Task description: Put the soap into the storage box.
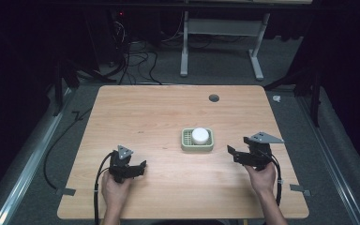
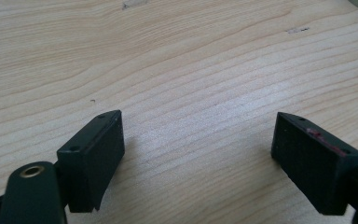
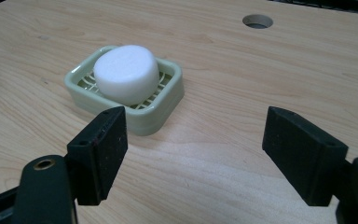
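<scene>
On the bench (image 1: pixel 168 112), near its middle, the soap (image 1: pixel 199 135) sits in its green dish (image 1: pixel 185 144), untouched.

Nothing of the handling looks begun, as far as can be judged: the white, round soap rests upright on the dish's slatted floor, and both grippers are apart from it. The right gripper (image 1: pixel 236 154) is the nearer, just to the dish's right; in the right gripper view its fingers (image 3: pixel 100 151) are spread wide and empty, with the dish ahead and to the left of them. The left gripper (image 1: pixel 140 166) is well apart, at the near left, its fingers (image 2: pixel 95 154) also released over bare wood. Reaching, closing and any lifting are all left.
</scene>
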Demonstrator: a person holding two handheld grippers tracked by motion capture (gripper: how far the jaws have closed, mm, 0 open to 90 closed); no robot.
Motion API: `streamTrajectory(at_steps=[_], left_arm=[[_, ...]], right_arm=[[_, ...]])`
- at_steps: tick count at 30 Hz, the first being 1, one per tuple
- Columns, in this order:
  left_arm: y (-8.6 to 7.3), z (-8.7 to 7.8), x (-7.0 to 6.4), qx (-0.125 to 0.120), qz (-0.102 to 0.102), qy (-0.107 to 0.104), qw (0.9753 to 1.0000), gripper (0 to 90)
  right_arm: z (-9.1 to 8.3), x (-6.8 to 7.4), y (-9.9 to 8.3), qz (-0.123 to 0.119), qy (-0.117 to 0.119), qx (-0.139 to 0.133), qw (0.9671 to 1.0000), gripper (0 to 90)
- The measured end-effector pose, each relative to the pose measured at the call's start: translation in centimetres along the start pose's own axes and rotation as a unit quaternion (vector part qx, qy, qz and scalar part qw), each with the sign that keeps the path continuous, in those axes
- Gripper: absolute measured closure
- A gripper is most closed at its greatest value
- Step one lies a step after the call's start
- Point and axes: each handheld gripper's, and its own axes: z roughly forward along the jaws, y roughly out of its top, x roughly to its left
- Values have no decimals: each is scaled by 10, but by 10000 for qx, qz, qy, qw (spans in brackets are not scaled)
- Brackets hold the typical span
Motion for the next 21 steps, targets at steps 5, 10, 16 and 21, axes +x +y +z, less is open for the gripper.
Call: streamTrajectory(at_steps=[5, 10, 16, 21], left_arm=[[0, 0, 0, 0, -1, 0, 10000, 176], [0, 0, 0, 0, 0, 0, 10000, 176], [0, 0, 0, 0, -1, 0, 10000, 177], [0, 0, 0, -1, -1, 0, 10000, 176]], right_arm=[[0, 1, -3, -6, 18, 25, 10000, 234], [1, 2, -6, 29, 26, 61, 10000, 235], [3, 4, -10, 32, 66, 101, 9999, 235], [4, 6, -13, 37, 81, 104, 9999, 237]])
